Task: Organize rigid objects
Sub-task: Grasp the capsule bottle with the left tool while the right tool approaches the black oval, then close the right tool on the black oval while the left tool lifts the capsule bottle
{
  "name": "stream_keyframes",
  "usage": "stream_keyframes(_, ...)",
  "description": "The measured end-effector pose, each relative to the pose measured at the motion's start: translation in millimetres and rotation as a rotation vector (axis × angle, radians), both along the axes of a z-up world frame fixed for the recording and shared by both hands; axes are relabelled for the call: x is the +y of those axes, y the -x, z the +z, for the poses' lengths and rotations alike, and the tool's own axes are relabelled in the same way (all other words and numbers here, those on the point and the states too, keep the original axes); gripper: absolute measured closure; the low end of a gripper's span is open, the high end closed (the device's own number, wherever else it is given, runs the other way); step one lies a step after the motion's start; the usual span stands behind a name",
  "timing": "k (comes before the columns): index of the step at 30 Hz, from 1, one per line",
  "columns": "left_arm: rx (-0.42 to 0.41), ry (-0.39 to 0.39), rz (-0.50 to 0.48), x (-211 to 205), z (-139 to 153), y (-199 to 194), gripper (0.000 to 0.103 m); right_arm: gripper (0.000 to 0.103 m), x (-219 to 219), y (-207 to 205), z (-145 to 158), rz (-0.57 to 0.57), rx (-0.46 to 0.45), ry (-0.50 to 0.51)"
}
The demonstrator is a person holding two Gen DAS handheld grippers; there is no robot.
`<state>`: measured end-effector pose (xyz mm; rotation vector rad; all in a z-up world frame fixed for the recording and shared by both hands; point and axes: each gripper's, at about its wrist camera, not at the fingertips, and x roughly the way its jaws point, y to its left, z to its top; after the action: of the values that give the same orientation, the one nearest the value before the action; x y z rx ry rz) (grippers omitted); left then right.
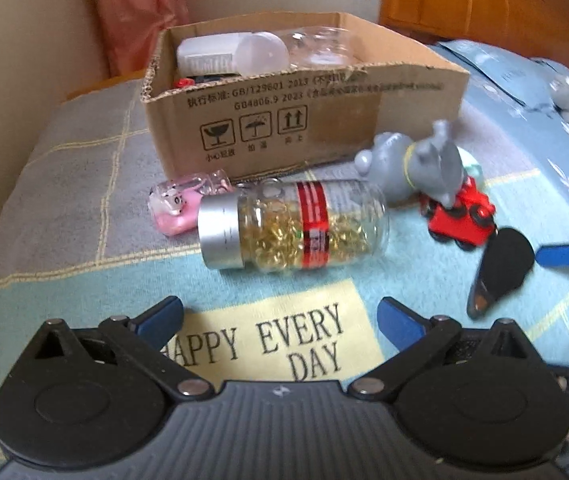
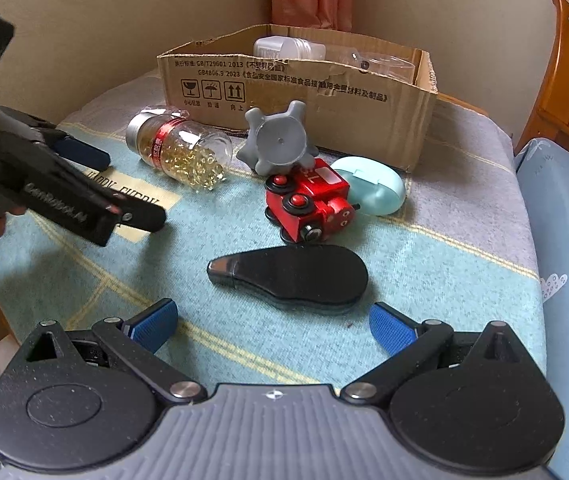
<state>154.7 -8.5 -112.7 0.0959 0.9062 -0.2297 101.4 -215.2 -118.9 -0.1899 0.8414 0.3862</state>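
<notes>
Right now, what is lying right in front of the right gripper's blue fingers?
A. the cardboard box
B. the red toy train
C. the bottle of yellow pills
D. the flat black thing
D: in the right wrist view the flat black thing lies just ahead of the open right gripper, nearer than the red toy train.

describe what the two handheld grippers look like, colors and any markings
Both match: the left gripper and right gripper have a ribbed grey body, black linkage arms with silver pivot pins, and blue ribbed finger pads. Seen from the right wrist view, the left one's black side carries white lettering, too blurred to read surely.
</notes>
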Motion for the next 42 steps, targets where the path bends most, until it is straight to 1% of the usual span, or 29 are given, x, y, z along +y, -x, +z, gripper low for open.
stream_keyframes(13, -0.040, 0.011, 0.043, -16, -3, -13, 0.001, 0.000, -6, 5, -1, 0.012, -0.022, -0.009)
stream_keyframes(18, -0.050, -0.007, 0.042, -20, -2, -18, 0.001, 0.000, -3, -1, -2, 0.001, -0.031, -0.010)
stream_keyframes(25, -0.091, -0.030, 0.024, -20, 4, -16, 0.001, 0.000, 5, -15, -3, -0.002, -0.045, -0.012)
stream_keyframes(31, -0.085, 0.000, 0.039, -17, 7, -20, 0.002, 0.000, 11, -23, -3, -0.023, -0.041, -0.005)
stream_keyframes(33, -0.072, 0.017, 0.038, -15, 7, -22, 0.003, 0.000, 12, -23, -2, -0.028, -0.040, -0.005)
stream_keyframes(36, -0.067, 0.033, 0.041, -14, 8, -23, 0.005, 0.004, 11, -20, -1, -0.036, -0.043, -0.005)
stream_keyframes(38, -0.070, 0.033, 0.041, -14, 10, -22, 0.009, 0.009, 10, -18, 0, -0.039, -0.044, -0.005)
stream_keyframes(39, -0.068, 0.030, 0.041, -13, 11, -23, 0.009, 0.010, 9, -17, 1, -0.041, -0.044, -0.004)
stream_keyframes(42, -0.057, 0.037, 0.033, -11, 12, -23, 0.009, 0.010, 8, -16, 2, -0.045, -0.038, 0.000)
